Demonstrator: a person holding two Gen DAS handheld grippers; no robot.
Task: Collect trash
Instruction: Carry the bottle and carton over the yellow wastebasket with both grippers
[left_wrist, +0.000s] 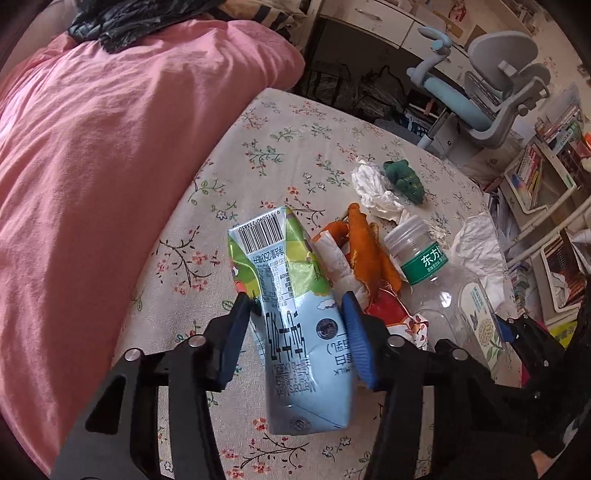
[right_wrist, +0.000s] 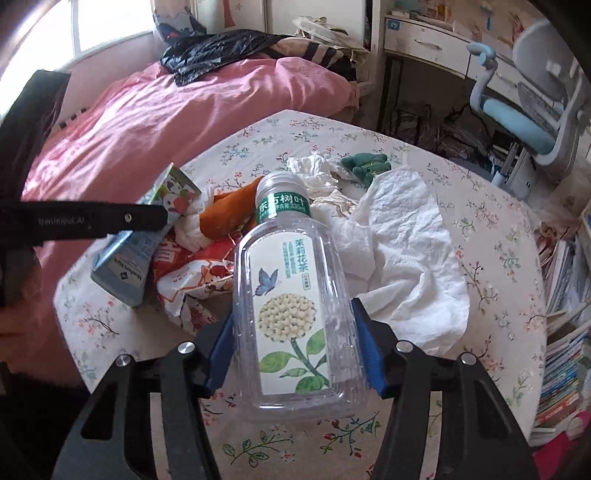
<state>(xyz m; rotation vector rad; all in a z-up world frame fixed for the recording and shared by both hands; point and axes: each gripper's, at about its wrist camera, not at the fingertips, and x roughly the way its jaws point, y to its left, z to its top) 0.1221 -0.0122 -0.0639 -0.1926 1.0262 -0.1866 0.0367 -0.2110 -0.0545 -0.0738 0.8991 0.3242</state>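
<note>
While both hold: lift straight, steady.
Left hand-held gripper (left_wrist: 295, 332): clamps milk carton (left_wrist: 295, 325).
Right hand-held gripper (right_wrist: 295, 343): clamps bottle (right_wrist: 291, 295).

The left gripper (left_wrist: 295, 332) clamps a milk carton (left_wrist: 295, 314) above the floral tabletop (left_wrist: 288, 122), beside orange peels (left_wrist: 365, 240).
</note>
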